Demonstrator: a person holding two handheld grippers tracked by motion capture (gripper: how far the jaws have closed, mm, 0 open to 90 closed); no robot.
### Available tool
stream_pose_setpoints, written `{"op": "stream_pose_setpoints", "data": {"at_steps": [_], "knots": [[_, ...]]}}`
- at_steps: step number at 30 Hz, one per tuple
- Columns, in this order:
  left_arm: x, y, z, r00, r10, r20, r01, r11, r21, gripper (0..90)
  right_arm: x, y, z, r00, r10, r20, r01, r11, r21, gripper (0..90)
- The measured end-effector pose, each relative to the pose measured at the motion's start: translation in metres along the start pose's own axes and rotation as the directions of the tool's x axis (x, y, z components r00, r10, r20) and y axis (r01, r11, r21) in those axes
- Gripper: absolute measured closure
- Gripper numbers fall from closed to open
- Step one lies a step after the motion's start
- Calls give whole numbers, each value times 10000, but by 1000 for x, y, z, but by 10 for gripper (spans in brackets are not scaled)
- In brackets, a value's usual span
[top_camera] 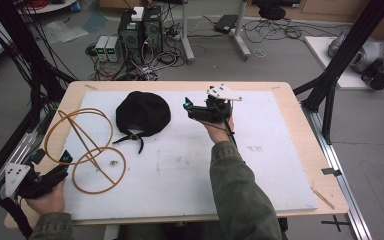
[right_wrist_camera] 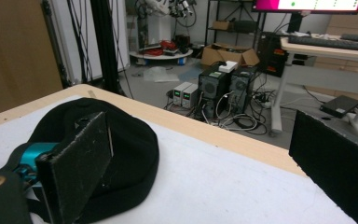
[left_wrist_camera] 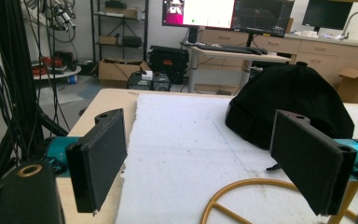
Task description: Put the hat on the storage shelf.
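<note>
Black cap untouched at far centre of white-padded bench, wire hoop stand at left; nothing placed yet; left tool gaping empty at near left; right tool wide open, empty, just right of cap; computers, cables on floor beyond.

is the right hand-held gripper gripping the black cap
No, the right hand-held gripper hangs open just right of the black cap, its jaws spread apart with nothing between them.

Black cap, tan wire rings, white, perhaps foam, mat.
</note>
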State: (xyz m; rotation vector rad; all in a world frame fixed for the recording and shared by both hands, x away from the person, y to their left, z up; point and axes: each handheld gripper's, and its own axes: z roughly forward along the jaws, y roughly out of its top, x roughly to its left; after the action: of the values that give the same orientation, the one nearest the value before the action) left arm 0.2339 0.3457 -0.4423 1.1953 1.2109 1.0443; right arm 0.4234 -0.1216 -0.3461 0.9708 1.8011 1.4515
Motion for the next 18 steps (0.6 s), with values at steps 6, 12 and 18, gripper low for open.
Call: {"op": "stream_pose_setpoints", "data": {"at_steps": [6,12,18], "knots": [[1,1,-2,10000,-20,-67,20,10000,-69,190,23,2,27,9993,-74,-365,78,9999,123,51],[2,0,-2,10000,-8,-49,8,10000,-59,190,50,1,49,9974,-14,-724,23,9999,123,51],[1,0,0,10000,71,-1,-71,10000,7,190,66,-1,67,9965,11,-832,20,9993,374,51]]}}
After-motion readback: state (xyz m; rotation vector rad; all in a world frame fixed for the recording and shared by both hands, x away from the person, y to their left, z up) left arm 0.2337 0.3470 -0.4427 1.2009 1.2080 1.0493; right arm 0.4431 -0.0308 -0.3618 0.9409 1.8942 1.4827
